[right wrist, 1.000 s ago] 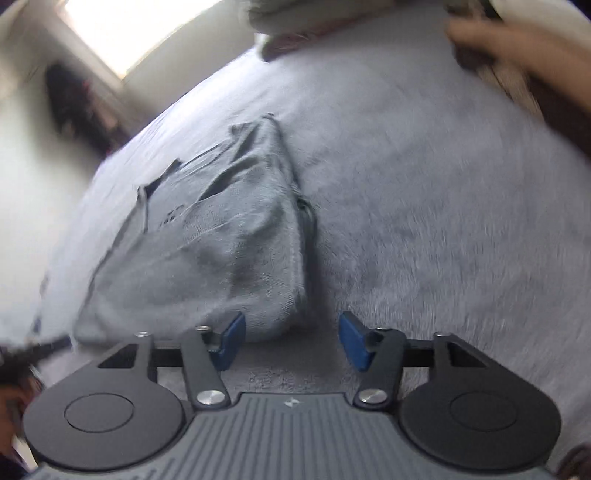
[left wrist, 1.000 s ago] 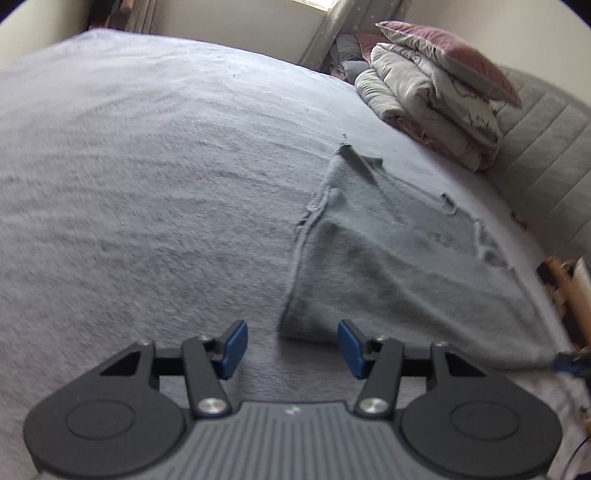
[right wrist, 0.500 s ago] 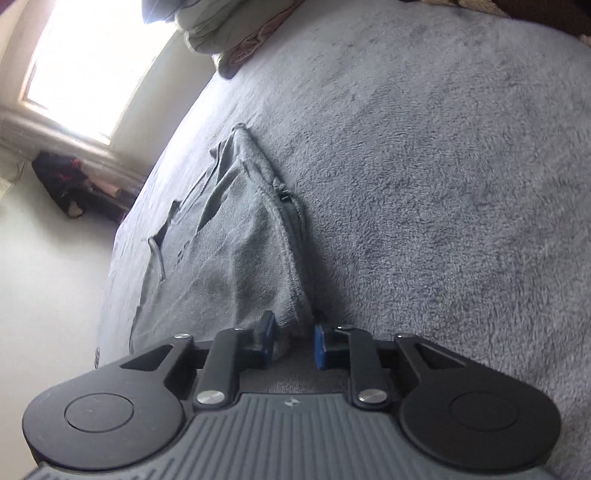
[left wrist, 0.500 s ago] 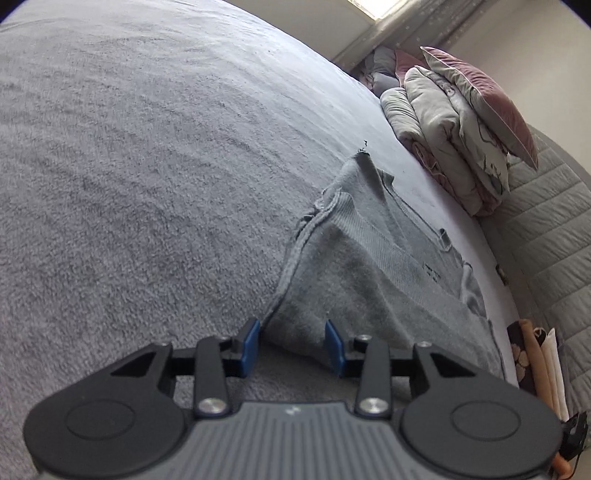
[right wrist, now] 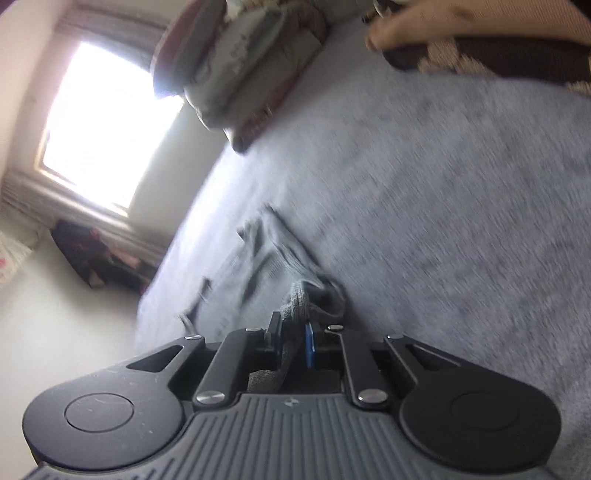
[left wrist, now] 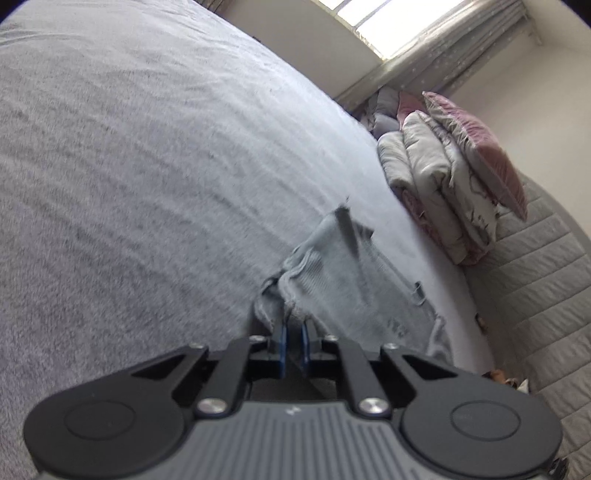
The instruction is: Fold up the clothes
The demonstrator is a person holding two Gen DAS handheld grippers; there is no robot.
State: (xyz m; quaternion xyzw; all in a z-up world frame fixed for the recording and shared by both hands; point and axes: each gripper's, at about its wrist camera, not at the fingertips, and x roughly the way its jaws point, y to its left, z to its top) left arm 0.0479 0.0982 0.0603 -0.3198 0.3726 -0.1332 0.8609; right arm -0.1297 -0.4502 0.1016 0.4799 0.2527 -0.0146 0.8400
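Pinching the blurred grey garment (left wrist: 343,273), both grippers' jaws hide its clamped hem corners.

A wide bed (left wrist: 155,155) carries everything; its cover is grey and fuzzy, with soft ripples. A grey garment (left wrist: 343,273) lies on it, one edge raised off the cover; a pile of folded bedding (left wrist: 432,184) rests at the far side, with a pink pillow (left wrist: 480,147) on top.

Grey fleece bed (left wrist: 147,166), quilted headboard (left wrist: 535,295), bright curtained window (left wrist: 388,22), pale walls.
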